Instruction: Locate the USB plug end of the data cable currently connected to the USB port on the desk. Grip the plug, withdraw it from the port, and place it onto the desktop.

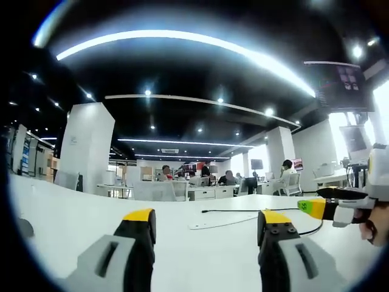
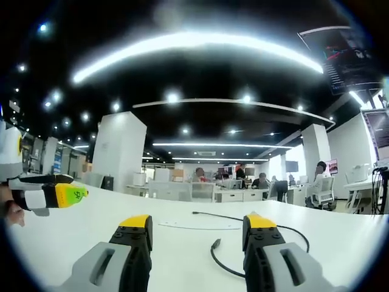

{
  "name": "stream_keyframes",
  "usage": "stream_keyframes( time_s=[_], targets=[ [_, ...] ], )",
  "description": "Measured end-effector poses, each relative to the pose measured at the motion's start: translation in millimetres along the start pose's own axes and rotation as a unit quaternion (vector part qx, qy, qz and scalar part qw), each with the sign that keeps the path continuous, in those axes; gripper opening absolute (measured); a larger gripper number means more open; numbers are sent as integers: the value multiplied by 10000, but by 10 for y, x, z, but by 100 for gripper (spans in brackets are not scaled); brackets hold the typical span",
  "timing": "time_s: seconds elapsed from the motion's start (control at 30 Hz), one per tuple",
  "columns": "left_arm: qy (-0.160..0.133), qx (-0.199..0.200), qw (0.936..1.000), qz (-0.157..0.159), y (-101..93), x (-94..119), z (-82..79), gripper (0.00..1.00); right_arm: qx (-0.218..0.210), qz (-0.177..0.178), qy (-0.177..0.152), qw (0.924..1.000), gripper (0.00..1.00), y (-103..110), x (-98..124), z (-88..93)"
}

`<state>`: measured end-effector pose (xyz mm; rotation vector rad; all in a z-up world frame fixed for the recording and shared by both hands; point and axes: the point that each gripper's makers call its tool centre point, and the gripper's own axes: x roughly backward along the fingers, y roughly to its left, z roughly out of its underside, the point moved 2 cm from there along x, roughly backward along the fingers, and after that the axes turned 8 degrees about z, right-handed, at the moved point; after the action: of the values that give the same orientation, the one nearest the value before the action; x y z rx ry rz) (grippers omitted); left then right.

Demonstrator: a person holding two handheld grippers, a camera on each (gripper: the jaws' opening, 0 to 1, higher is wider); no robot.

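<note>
A thin black data cable (image 2: 226,266) lies on the white desk (image 2: 340,243). One end of it (image 2: 214,244) rests on the desktop between my right gripper's jaws, a short way ahead of them. The other end (image 2: 195,213) is farther back, beside a flat white strip (image 2: 200,225); no port is clear to me. The right gripper (image 2: 197,226) is open with nothing in it. The left gripper (image 1: 206,220) is also open and empty, with the cable (image 1: 249,210) running across the desk (image 1: 73,225) beyond it. The right gripper (image 1: 331,208) comes in from the right of the left gripper view, held by a hand.
The left gripper (image 2: 55,194) comes in at the left of the right gripper view. Beyond the desk is an open office with white pillars (image 2: 118,152), desks, chairs (image 2: 322,191) and several seated people (image 1: 228,177). A hanging screen (image 1: 343,85) is at the upper right.
</note>
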<state>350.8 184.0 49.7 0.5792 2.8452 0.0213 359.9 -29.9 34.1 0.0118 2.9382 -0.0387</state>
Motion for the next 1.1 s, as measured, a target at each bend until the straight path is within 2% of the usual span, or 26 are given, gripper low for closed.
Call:
stream_keyframes(
  time_s=[0.13, 0.33, 1.1],
  targets=[
    [-7, 61, 10000, -50, 38, 6, -6, 69, -18, 5, -3, 10000, 61, -2, 1, -1],
    [139, 114, 9998, -73, 54, -16, 44, 73, 2, 13, -22, 10000, 61, -2, 1, -3],
    [182, 52, 9998, -116, 60, 10, 43, 74, 55, 61, -43, 10000, 61, -19, 4, 2]
  ],
)
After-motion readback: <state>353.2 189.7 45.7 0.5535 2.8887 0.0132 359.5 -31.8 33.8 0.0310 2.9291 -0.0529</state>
